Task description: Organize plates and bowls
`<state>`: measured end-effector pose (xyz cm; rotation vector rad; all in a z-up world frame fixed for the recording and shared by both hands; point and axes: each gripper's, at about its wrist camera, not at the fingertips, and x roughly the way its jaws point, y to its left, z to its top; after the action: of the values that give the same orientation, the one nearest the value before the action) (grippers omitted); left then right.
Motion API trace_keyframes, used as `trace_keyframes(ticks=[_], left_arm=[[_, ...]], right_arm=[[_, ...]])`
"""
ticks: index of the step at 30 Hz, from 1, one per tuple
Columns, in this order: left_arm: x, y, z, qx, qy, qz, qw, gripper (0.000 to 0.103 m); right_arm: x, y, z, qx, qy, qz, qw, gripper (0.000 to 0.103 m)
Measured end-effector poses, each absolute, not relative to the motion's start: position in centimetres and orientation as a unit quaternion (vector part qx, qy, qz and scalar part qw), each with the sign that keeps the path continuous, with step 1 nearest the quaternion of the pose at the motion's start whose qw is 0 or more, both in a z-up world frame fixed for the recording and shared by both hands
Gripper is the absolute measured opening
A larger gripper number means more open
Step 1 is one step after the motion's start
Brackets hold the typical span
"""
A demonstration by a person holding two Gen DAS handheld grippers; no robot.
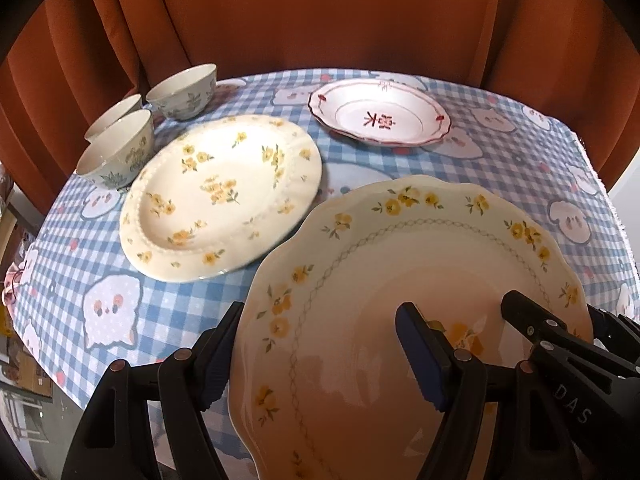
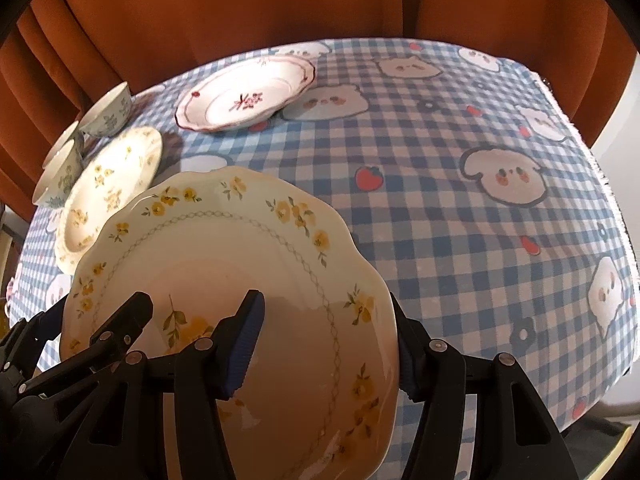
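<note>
A scalloped cream plate with yellow flowers (image 1: 400, 248) (image 2: 224, 248) hangs just above the checked tablecloth, gripped from both sides. My left gripper (image 1: 320, 320) is shut on its left rim, with one finger on the top face and the other outside the edge. My right gripper (image 2: 326, 308) is shut on the right rim in the same way. A round flowered plate (image 1: 224, 196) (image 2: 108, 184) lies to the left. A red-trimmed plate (image 1: 380, 114) (image 2: 244, 96) lies at the back. Three bowls (image 1: 188, 90) (image 1: 120, 152) (image 1: 114, 114) stand at the back left.
The blue checked tablecloth (image 2: 440, 200) with cartoon animals covers the table, and its right half bears no dishes. An orange curtain (image 1: 320, 12) hangs close behind the table's far edge. The cloth's fringed edge (image 2: 600, 168) marks the right side.
</note>
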<state>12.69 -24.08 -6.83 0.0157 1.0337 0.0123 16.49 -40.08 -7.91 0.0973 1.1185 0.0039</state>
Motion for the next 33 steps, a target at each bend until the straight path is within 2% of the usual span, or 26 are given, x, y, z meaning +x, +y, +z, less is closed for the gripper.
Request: trace_keyframes(ticks=[14,33], left_arm=[[12.3,-19.1,-5.6,0.005,0.466,-0.019,0.885,0.076],[12.7,-4.4,-5.2,0.012,0.466,-0.023,0.884,0.075]], right_arm=[[15.8,-35.5,-5.7,0.035,0.497,-0.015,0.867,0.062],[15.6,-20.8,-5.2,0.044,0.498,-0.025,0.866,0.062]])
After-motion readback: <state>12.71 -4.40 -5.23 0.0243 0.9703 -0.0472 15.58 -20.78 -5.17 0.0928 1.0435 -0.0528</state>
